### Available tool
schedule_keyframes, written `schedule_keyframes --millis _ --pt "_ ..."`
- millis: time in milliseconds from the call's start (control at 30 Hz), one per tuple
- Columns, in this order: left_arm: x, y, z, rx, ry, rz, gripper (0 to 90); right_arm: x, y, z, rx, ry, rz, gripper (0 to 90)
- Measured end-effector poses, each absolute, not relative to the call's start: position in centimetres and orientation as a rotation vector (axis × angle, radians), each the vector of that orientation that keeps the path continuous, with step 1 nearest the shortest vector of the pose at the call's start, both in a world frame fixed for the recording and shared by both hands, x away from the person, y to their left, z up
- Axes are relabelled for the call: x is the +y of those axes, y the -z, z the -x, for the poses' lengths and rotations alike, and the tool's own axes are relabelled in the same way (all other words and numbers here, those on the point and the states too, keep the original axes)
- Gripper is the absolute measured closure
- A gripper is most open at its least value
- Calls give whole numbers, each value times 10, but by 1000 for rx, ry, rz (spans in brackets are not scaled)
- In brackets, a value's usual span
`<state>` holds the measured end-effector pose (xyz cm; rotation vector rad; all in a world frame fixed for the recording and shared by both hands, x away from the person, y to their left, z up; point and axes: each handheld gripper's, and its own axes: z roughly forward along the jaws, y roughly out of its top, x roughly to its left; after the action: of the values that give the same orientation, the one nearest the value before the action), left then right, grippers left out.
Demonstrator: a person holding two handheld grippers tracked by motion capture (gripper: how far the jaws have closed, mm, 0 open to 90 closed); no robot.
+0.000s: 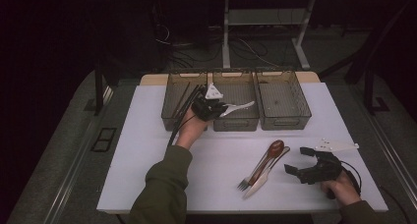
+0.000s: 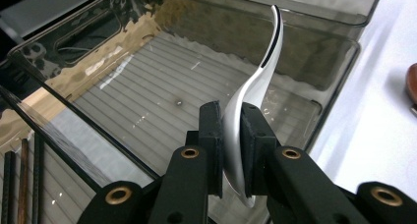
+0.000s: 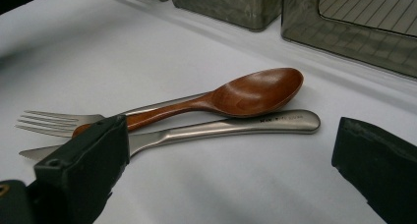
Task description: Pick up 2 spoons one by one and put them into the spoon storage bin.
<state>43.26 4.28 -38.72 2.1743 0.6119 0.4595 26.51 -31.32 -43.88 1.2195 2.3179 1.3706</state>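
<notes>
The white spoon (image 2: 255, 86) you carried sat over the middle bin (image 1: 236, 117), clamped at its bowl in your left gripper (image 1: 210, 107); it looked light, stiff and slick, so a handle grip might have slipped. Your right gripper (image 1: 301, 161) rested with jaws apart beside the wooden spoon (image 3: 231, 98), knife (image 3: 221, 128) and fork (image 3: 54, 122). Chopsticks (image 1: 183, 100) lay in the left bin.

The white spoon (image 2: 251, 94) is glossy, with a curved handle that has a dark edge. It stands on its edge, pinched at the bowl end, and the handle points away and upward. It hangs over the middle bin (image 2: 339, 67), a smoky transparent box with a ribbed floor, one of three in a row.
</notes>
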Motion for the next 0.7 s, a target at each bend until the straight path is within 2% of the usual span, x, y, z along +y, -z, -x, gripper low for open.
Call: schedule_keyframes --millis 267,700 --pt "40 393 -438 623 -438 -2219 792 -314 439 -265 2317 -1372 -1215 8" --pt "39 389 -438 654 -413 -2141 647 -314 439 -265 2316 -1374 -1210 8"
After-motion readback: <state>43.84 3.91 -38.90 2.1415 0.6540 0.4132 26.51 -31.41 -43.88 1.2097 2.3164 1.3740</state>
